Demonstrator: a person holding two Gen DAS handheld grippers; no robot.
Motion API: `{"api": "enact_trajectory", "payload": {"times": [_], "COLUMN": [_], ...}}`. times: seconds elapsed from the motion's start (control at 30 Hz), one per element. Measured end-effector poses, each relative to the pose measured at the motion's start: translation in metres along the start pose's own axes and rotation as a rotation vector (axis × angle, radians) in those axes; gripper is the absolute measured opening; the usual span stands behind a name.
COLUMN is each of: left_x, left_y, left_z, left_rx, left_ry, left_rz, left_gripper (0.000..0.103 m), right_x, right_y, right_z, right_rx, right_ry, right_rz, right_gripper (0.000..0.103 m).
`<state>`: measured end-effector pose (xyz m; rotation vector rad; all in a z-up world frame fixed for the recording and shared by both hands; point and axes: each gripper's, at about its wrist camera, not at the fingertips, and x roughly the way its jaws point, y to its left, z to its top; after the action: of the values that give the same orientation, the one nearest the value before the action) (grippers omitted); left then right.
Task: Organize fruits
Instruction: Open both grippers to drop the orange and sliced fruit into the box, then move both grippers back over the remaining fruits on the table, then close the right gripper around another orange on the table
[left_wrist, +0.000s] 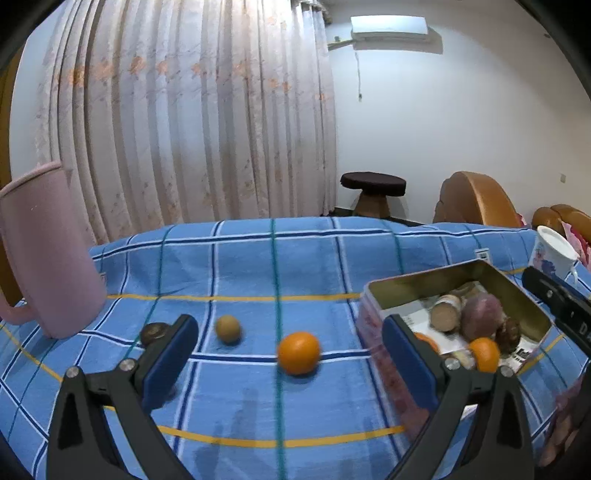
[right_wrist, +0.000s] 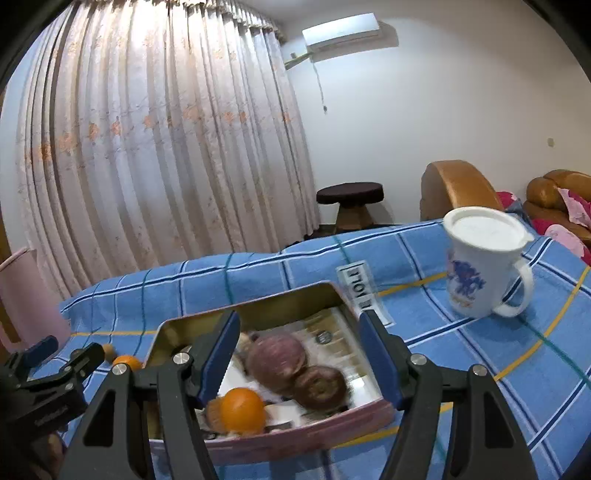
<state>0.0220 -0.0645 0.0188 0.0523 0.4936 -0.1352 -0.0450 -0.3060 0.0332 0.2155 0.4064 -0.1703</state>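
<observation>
A home living room: long floral curtains (left_wrist: 184, 110) cover one wall, a wall air conditioner (left_wrist: 389, 27) hangs above, and a brown leather sofa (right_wrist: 557, 195) and round stool (right_wrist: 349, 203) stand beyond the cloth-covered table's (left_wrist: 295, 258) far edge.

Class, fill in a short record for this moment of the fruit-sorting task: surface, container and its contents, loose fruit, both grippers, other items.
surface: blue checked cloth
container: open tin, holding an orange, a purple fruit and brown fruits
loose fruit: orange, tan fruit, brown fruit, all on the cloth
left gripper: open, empty, orange between its fingers
right gripper: open, empty, over the tin
other items: pink jug, white mug
</observation>
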Motion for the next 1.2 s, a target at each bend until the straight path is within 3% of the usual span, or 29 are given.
{"api": "enact_trajectory", "payload": {"times": [0.43, 0.77, 0.97, 1.2], "left_x": [0.006, 0.015, 0.018, 0.018], "left_y": [0.068, 0.152, 0.179, 0.191], "left_z": [-0.005, 0.002, 0.001, 0.002], "left_rx": [-0.032, -0.198, -0.240, -0.244], "left_ry": [0.046, 0.095, 0.114, 0.116], "left_rz": [0.046, 0.119, 0.172, 0.220], "left_gripper": [0.102, 0.102, 0.102, 0.102], "right_x": [-0.002, 0.013, 0.044, 0.091], "right_y": [0.069, 0.145, 0.198, 0.214], "right_z": [-0.017, -0.037, -0.045, -0.048], "right_rx": [-0.099, -0.242, -0.335, -0.302], "right_ry": [0.040, 0.109, 0.203, 0.359], "right_rz": [0.080, 0.159, 0.175, 0.167], "right_gripper": [0.068, 0.068, 0.066, 0.057]}}
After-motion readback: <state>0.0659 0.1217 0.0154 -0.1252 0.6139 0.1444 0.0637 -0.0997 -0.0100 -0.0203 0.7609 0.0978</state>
